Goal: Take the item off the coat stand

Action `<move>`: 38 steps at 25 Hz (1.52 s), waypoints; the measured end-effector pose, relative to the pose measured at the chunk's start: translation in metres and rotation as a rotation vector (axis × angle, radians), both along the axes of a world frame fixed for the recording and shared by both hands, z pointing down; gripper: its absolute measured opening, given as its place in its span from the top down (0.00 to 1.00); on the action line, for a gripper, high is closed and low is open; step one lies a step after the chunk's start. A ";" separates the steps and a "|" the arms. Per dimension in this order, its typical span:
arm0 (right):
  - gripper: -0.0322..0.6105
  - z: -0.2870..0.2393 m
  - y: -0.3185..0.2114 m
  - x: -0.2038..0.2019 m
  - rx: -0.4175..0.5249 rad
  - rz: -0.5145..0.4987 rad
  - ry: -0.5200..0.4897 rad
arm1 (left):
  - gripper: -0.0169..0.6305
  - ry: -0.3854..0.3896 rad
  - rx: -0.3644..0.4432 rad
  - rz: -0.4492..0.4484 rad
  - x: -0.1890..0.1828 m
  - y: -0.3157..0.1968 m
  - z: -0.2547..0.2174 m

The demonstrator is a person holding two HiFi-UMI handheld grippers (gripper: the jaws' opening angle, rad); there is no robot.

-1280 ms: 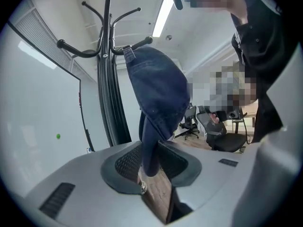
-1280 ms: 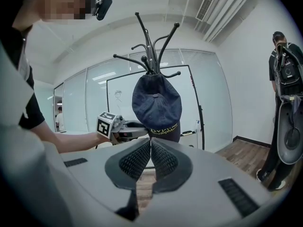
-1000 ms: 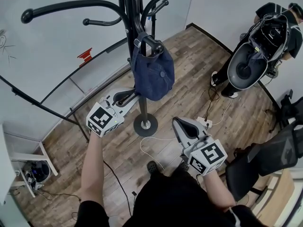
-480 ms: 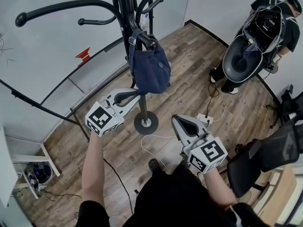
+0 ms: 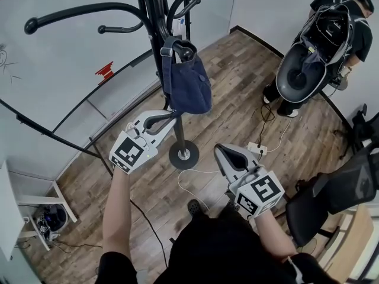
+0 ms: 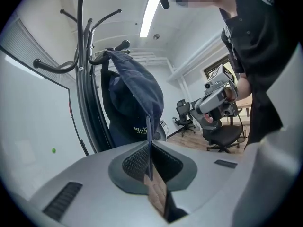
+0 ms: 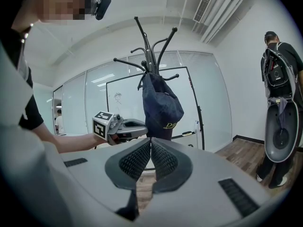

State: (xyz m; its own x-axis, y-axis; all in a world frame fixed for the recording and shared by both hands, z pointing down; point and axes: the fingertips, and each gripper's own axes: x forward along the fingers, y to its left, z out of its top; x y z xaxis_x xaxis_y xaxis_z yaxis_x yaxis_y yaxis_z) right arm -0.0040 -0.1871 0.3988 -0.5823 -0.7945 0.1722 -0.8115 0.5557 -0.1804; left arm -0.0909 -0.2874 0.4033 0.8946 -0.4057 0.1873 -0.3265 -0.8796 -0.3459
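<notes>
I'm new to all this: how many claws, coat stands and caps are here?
claws: 2 (left claw closing on the brim of the navy cap; right claw shut, empty)
coat stand: 1
navy cap: 1
Total: 4

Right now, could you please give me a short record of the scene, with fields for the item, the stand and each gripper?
item: navy cap, hanging from a hook
stand: black coat stand, upright on the wood floor
left gripper: jaws closing, the cap's edge between them
right gripper: jaws together, nothing between them, apart from the cap
task state: cap not yet off the hook
</notes>
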 end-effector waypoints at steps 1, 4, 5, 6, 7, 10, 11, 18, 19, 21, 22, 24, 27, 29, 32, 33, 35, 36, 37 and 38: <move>0.90 0.000 0.001 0.000 -0.001 -0.001 -0.003 | 0.93 0.001 0.012 -0.001 0.001 0.002 -0.002; 0.90 -0.002 0.003 -0.003 -0.003 -0.002 -0.009 | 0.93 0.001 0.037 -0.003 0.000 0.004 -0.009; 0.90 -0.003 0.004 -0.002 -0.002 -0.002 -0.010 | 0.93 0.000 0.043 -0.004 0.000 0.005 -0.010; 0.90 -0.003 0.005 -0.001 -0.001 -0.001 -0.012 | 0.93 -0.001 0.046 -0.005 0.001 0.005 -0.011; 0.90 -0.004 0.007 0.001 0.000 0.000 -0.015 | 0.93 0.002 0.048 -0.006 0.003 0.007 -0.012; 0.90 -0.005 0.011 0.006 0.005 0.003 -0.031 | 0.93 0.012 0.054 -0.003 0.005 0.010 -0.019; 0.90 -0.006 0.012 0.007 0.006 0.006 -0.035 | 0.93 0.011 0.059 -0.001 0.006 0.011 -0.021; 0.90 -0.010 0.021 0.015 0.018 0.030 -0.056 | 0.93 0.003 0.076 0.021 0.015 0.025 -0.030; 0.90 -0.009 0.022 0.016 0.018 0.033 -0.059 | 0.93 0.017 0.065 0.024 0.017 0.027 -0.031; 0.90 -0.008 0.024 0.018 0.018 0.039 -0.067 | 0.93 0.035 0.052 0.028 0.018 0.030 -0.032; 0.90 -0.008 0.025 0.020 0.020 0.039 -0.070 | 0.93 0.036 0.053 0.027 0.019 0.032 -0.032; 0.90 -0.009 0.028 0.023 0.026 0.037 -0.073 | 0.93 0.038 0.056 0.022 0.020 0.036 -0.034; 0.90 -0.013 0.033 0.032 0.036 0.034 -0.079 | 0.93 0.065 0.041 0.009 0.025 0.046 -0.039; 0.90 -0.014 0.038 0.039 0.040 0.029 -0.084 | 0.93 0.088 0.019 -0.015 0.029 0.053 -0.039; 0.90 -0.014 0.044 0.050 0.039 0.016 -0.088 | 0.93 0.104 0.016 -0.064 0.033 0.061 -0.038; 0.90 -0.014 0.045 0.055 0.037 0.010 -0.092 | 0.93 0.117 0.015 -0.072 0.035 0.066 -0.036; 0.90 -0.015 0.047 0.062 0.030 -0.001 -0.100 | 0.93 0.144 0.012 -0.095 0.040 0.075 -0.034; 0.90 -0.016 0.049 0.065 0.027 -0.008 -0.102 | 0.93 0.152 0.009 -0.109 0.042 0.080 -0.032; 0.90 -0.017 0.053 0.069 0.026 -0.017 -0.103 | 0.93 0.158 0.006 -0.123 0.045 0.085 -0.030; 0.90 -0.018 0.056 0.073 0.030 -0.029 -0.103 | 0.93 0.164 0.003 -0.136 0.049 0.091 -0.029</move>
